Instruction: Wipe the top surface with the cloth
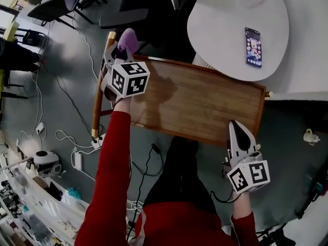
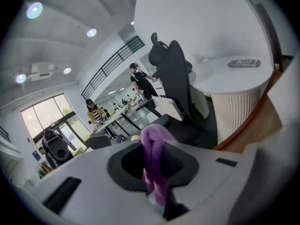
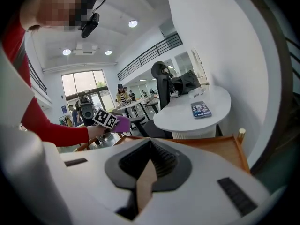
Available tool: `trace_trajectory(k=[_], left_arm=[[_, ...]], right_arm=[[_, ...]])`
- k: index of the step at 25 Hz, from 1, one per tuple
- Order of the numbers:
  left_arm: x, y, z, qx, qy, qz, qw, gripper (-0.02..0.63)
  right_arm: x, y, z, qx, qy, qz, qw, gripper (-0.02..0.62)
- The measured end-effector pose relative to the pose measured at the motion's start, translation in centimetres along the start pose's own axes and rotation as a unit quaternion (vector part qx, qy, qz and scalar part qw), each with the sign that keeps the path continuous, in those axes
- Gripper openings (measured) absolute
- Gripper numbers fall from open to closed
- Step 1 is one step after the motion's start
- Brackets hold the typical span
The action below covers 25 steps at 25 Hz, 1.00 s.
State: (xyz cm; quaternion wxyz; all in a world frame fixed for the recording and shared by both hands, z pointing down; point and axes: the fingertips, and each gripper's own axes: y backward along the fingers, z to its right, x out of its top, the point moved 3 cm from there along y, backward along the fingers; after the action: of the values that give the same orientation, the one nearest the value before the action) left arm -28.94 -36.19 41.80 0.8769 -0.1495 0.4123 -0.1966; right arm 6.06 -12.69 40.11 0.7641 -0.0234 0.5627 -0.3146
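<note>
Holding a purple cloth (image 1: 128,38), the left gripper (image 1: 122,51) hangs at the wooden top (image 1: 205,101) corner.

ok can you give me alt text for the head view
A person in red sleeves holds two grippers over a wooden top: the left gripper grips a purple cloth at its far left corner, the right gripper is empty by the near right edge. A phone lies on a white table beyond.

Brown wooden tabletop (image 1: 205,101) beside a white table (image 1: 225,24) with a phone (image 1: 253,46)
</note>
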Motion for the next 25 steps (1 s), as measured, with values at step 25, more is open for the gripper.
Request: trace_trajectory(k=[25], left_arm=[[-17.2, 13.0, 6.0, -0.019, 0.086, -0.185, 0.9789, 0.052]], right_arm=[[-3.0, -3.3, -3.1, 0.114, 0.040, -0.062, 0.991, 0.012]])
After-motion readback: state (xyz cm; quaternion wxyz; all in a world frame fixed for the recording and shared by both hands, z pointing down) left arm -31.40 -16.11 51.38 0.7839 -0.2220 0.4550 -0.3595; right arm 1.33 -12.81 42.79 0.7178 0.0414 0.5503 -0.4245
